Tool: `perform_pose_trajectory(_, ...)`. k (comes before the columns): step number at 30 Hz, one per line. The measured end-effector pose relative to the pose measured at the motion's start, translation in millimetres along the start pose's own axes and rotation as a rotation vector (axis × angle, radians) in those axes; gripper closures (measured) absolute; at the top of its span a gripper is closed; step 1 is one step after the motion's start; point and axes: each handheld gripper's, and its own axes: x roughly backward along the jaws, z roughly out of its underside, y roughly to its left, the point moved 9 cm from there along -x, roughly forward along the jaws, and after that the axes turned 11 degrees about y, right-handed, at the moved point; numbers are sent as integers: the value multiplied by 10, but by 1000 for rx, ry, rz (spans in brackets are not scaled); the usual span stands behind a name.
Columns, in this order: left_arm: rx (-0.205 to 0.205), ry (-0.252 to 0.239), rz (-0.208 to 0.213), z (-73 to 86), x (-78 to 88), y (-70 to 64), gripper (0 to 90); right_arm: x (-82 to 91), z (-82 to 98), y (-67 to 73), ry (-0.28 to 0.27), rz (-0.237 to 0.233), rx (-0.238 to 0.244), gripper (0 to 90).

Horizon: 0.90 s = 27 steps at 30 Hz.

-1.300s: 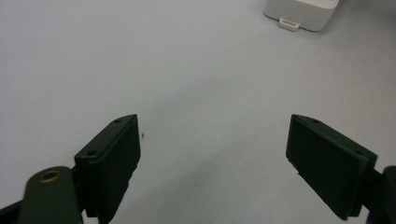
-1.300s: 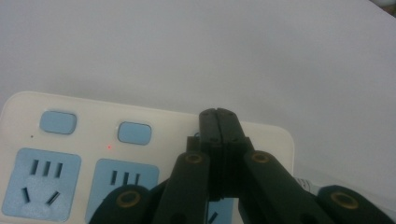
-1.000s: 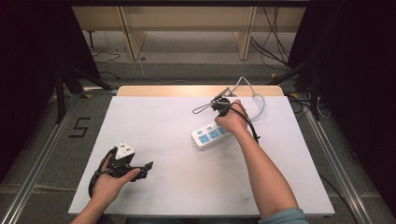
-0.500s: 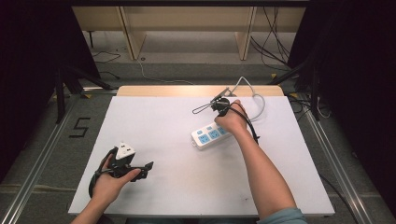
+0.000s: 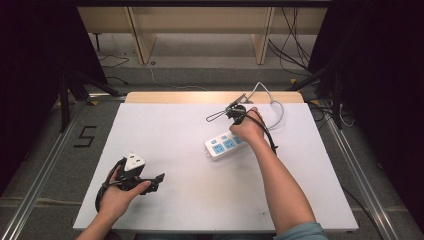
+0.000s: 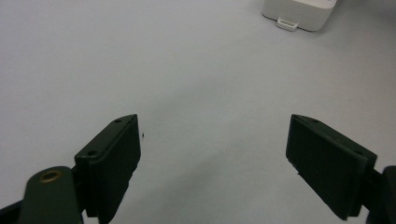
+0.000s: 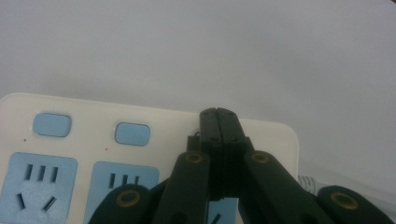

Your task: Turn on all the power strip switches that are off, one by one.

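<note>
A power strip [image 5: 226,145], white with pale blue sockets and switches, lies a little right of centre on the white worktop [image 5: 190,200], angled so that one end points toward me and to the left, with its grey cord [image 5: 272,102] looping away toward the far edge. Against the frames from a second ago, I see nothing changed: the strip lies at the same angle, and both of my hands sit where they were. My right gripper [image 5: 239,116] is held over the far end of the strip, by the cord. In the right gripper view its jaws are pressed fully together with nothing between them, and their joined tip [image 7: 218,116] stands above the strip's last section, beyond the two blue switches [image 7: 132,134]; I cannot tell whether the tip actually touches the casing. My left gripper [image 5: 156,179] rests low at the near left of the worktop, well apart from the strip, with a white block [image 5: 134,162] on top of its body. In the left gripper view its jaws stand wide apart with only bare worktop between them, and one end of the strip [image 6: 299,14] shows far ahead at the top edge.
</note>
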Motion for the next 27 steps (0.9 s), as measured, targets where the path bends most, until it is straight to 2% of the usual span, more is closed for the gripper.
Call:
perform_pose_trajectory(16,0,-1,0,3,0,-2,178,3,2,6,-7,17,16,900)
perform_pose_trajectory(27,-3,0,1,4,-3,-5,179,4,4,7,-16,14,0,900)
